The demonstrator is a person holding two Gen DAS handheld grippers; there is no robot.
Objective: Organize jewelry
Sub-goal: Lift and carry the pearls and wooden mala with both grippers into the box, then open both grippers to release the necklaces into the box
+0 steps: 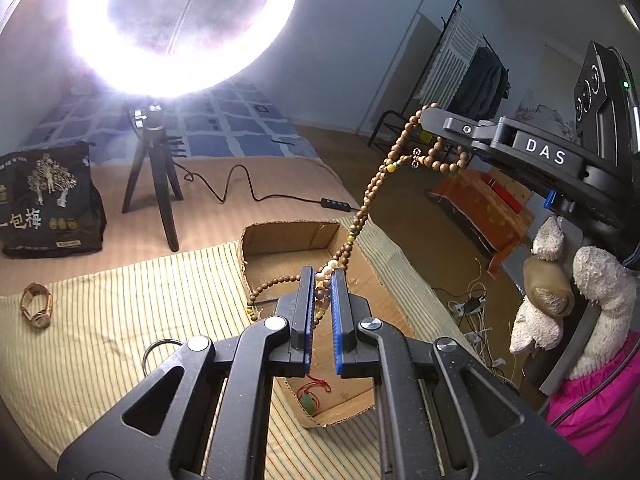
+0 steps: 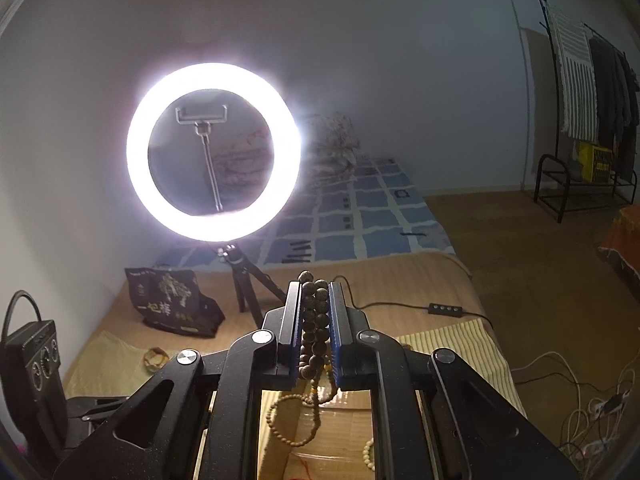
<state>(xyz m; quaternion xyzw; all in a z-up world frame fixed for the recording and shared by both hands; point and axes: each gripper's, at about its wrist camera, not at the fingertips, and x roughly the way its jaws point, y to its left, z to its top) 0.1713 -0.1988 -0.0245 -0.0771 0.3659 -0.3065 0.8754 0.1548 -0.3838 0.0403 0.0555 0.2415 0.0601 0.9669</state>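
I see a bed (image 1: 256,176) under a striped mat (image 1: 120,320), with a ring light (image 1: 180,28) on its tripod glaring at the far side and a dark printed bag (image 1: 48,204) far left. An open cardboard box (image 1: 280,248) sits on the mat right below my grippers; inside it, at the near end, lies a red-corded green pendant (image 1: 310,400).

My left gripper (image 1: 322,276) has its jaws pressed together on a pearl strand (image 1: 322,300), held over the box. My right gripper (image 2: 315,292), up at the right in the left camera, pinches the wooden bead necklace (image 1: 372,196), which drapes in a long line from it down to the left gripper and loops into the box.

A gold watch (image 1: 37,310) lies on the mat at the left, well apart from the box.
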